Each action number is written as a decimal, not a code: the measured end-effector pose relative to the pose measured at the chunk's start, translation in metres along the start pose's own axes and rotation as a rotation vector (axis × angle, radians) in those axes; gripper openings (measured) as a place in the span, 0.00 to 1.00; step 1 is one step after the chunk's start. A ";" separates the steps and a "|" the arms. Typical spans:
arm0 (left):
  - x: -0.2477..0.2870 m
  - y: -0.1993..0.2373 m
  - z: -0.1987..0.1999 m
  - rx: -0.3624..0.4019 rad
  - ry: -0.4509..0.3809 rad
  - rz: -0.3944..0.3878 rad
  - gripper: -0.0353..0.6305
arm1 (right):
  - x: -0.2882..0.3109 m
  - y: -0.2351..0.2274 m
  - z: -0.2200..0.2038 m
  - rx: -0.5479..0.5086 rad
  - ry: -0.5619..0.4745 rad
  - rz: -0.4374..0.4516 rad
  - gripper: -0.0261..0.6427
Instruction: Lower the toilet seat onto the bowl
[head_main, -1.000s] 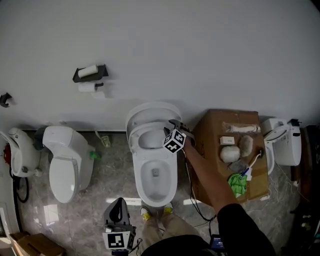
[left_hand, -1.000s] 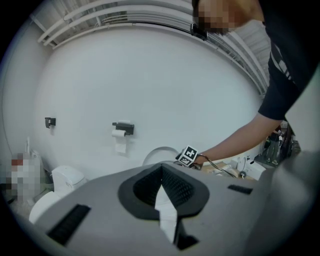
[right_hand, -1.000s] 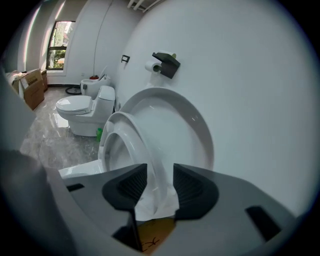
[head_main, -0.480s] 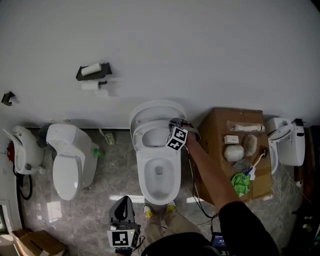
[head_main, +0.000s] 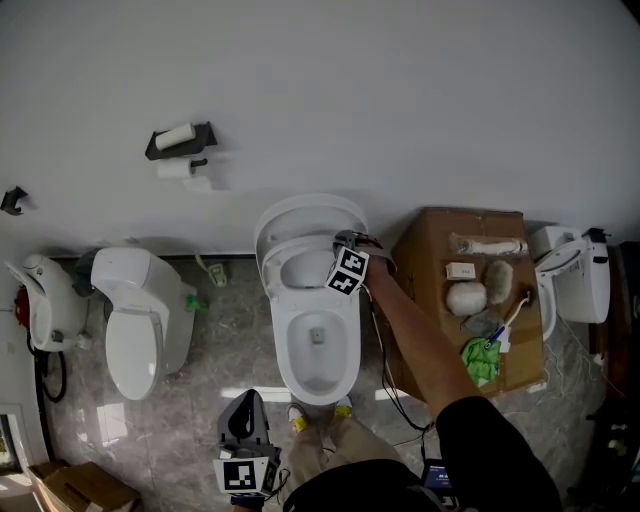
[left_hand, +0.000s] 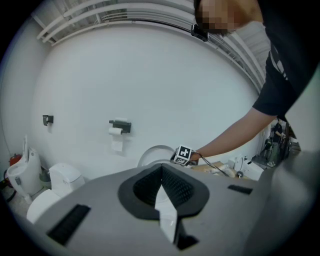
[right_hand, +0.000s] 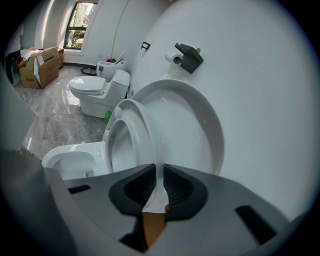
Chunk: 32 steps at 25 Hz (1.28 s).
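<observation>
The toilet (head_main: 284, 348) sits in the middle of the head view, with its seat (head_main: 269, 262) up, leaning back by the lid (head_main: 305, 212). The right gripper (right_hand: 161, 171) has just squeezed shut on the seat's thin edge (a good hold, I think), so the seat can now come down. The left gripper (head_main: 243, 410) waits at the bottom, jaws pressed together on nothing.
</observation>
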<state>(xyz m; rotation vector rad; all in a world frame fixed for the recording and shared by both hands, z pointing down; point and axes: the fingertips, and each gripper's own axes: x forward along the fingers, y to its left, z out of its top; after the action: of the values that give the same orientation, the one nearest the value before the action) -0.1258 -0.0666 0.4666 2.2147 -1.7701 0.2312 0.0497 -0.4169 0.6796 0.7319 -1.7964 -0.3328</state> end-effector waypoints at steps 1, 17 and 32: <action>-0.001 0.001 0.000 0.005 0.000 0.002 0.06 | -0.001 0.000 0.000 -0.001 0.000 -0.010 0.10; -0.005 0.000 0.003 0.012 -0.005 0.011 0.06 | -0.015 0.011 -0.002 0.040 -0.010 0.011 0.11; 0.005 -0.017 -0.003 0.031 -0.005 -0.068 0.06 | -0.040 0.042 -0.009 -0.021 0.012 -0.033 0.11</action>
<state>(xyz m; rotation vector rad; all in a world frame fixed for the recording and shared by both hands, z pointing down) -0.1076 -0.0663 0.4684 2.2943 -1.7020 0.2402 0.0526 -0.3586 0.6762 0.7483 -1.7687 -0.3674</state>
